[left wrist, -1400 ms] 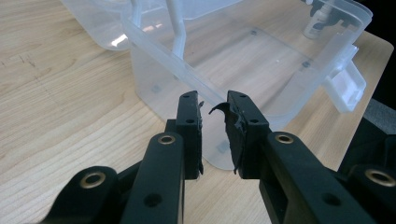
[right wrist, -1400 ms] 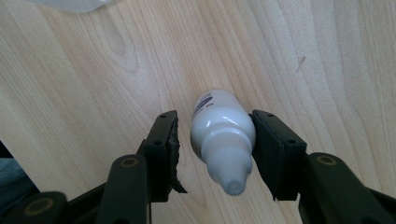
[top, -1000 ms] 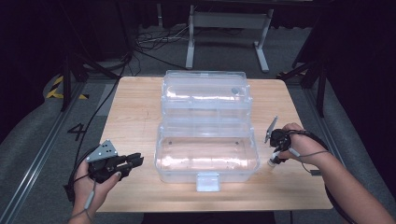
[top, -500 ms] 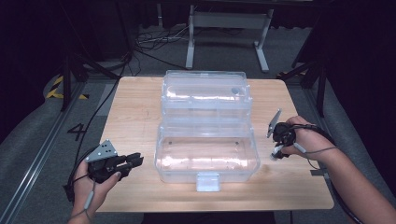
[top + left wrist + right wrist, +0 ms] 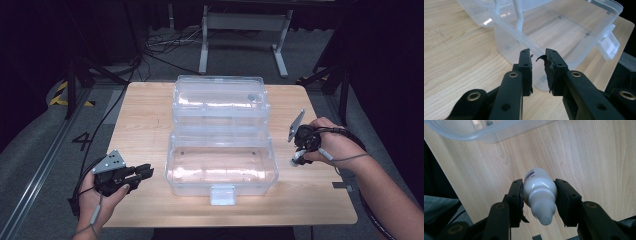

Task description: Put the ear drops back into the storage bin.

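Step in hand: bottle (image 5: pixel 539 192) gripped between jaws of right gripper (image 5: pixel 303 142), held above surface near right edge, beside open box (image 5: pixel 221 165). Left gripper (image 5: pixel 538 71) idle near front-left corner, jaws slightly parted, nothing held. Next move judged: bottle carried over box rim, lowered, released inside.

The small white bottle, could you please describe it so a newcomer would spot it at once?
Start at the wooden table and its big clear plastic box, lid open. Right of the box, the right claw grips the small white dropper bottle above the tabletop. It is the one opaque white, cone-tipped thing there.
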